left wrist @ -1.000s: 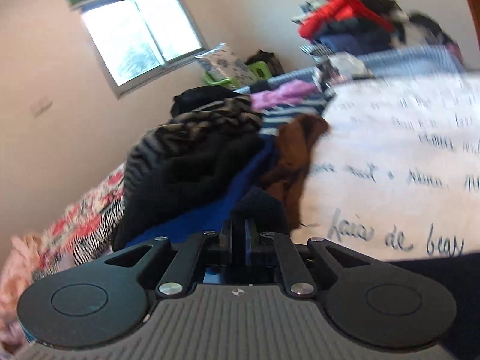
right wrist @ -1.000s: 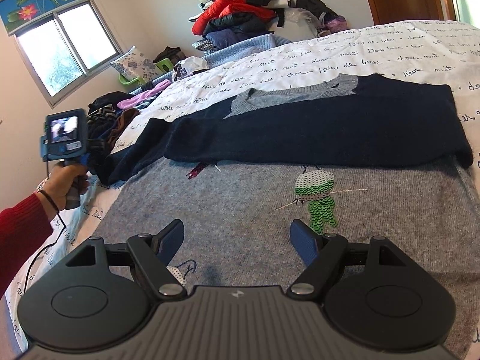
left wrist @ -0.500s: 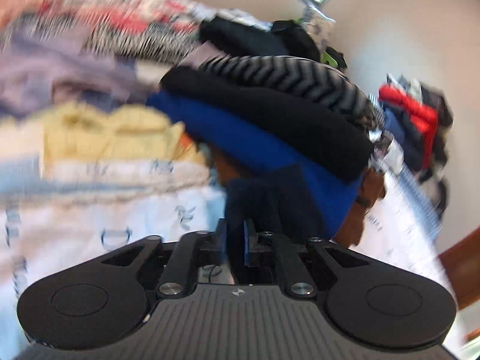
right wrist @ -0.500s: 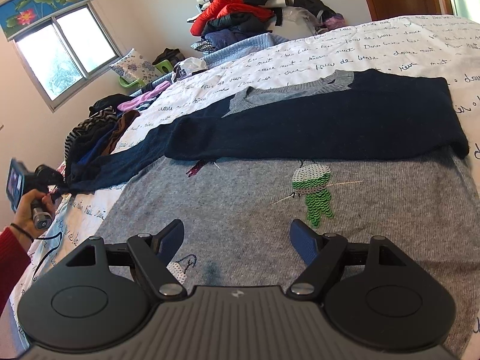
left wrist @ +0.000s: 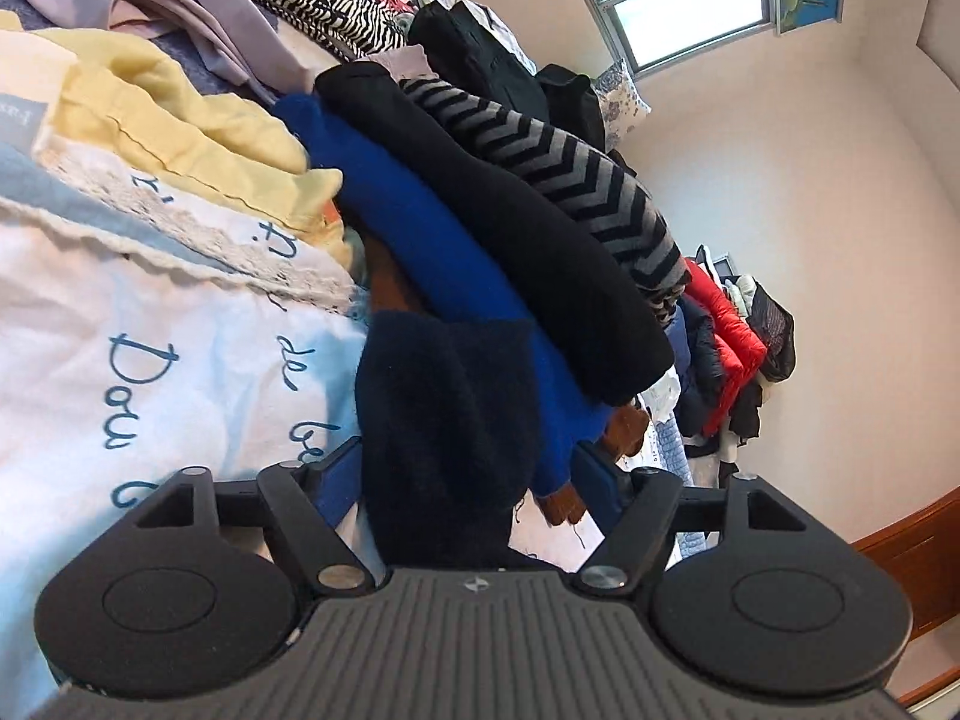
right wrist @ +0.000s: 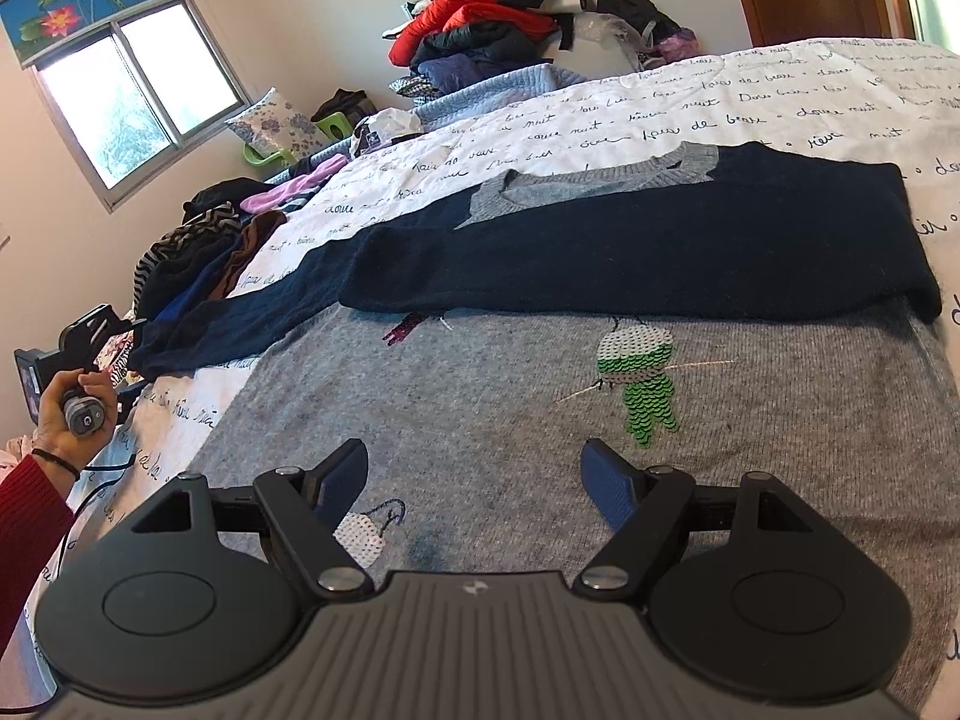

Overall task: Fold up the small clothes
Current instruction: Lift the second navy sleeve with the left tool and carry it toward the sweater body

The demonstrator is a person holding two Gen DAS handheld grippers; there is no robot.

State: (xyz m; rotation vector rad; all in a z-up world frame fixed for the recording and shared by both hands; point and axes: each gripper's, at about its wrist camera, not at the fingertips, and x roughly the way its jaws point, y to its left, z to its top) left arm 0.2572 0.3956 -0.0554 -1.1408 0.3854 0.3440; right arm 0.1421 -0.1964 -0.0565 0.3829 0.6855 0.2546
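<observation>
A grey sweater with navy sleeves and a green sequin figure lies flat on the bed. One navy sleeve is folded across its chest. The other navy sleeve stretches out to the left. Its cuff lies between the spread fingers of my left gripper, which is open; that gripper also shows in the right wrist view, held in a hand. My right gripper is open and empty just above the sweater's hem.
A stack of folded clothes, blue, black and chevron-striped, lies beside the left gripper. Yellow and zebra-print fabrics lie further left. A clothes heap sits at the far wall. The script-printed bedspread covers the bed.
My left gripper swung outward to the left with the navy sleeve, stretching it out straight, and then opened its fingers around the cuff. My right gripper stayed open and almost still.
</observation>
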